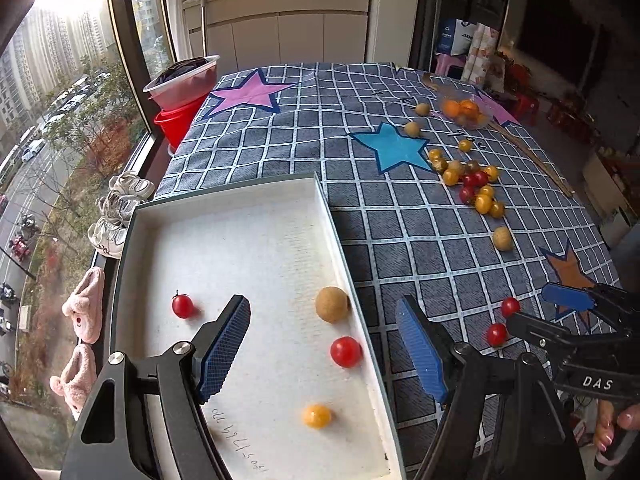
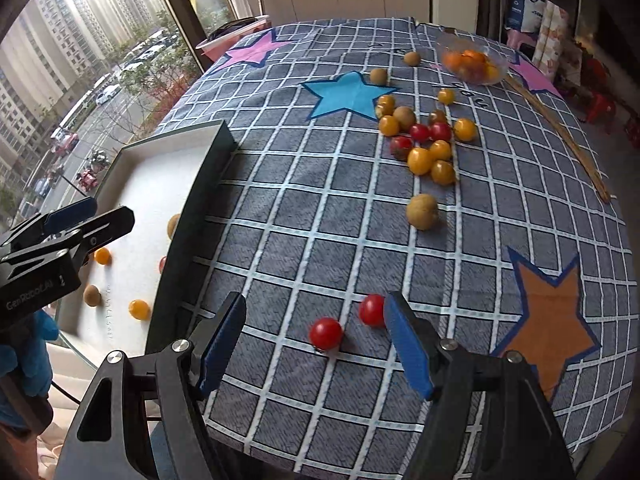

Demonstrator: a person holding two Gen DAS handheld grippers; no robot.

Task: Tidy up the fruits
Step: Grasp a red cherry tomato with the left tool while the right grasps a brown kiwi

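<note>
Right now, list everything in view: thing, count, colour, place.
tray: one, white, on the tablecloth's window side
fruit in tray: at least four; two red tomatoes, a yellow one, a brown longan
red tomatoes: two, on the cloth just ahead of the right gripper
mixed pile: red, yellow, brown, mid-cloth past the blue star
clear bowl: one, holding orange fruit, far side
tablecloth: grey check with coloured stars
left gripper: open, over the tray
right gripper: open, empty
</note>
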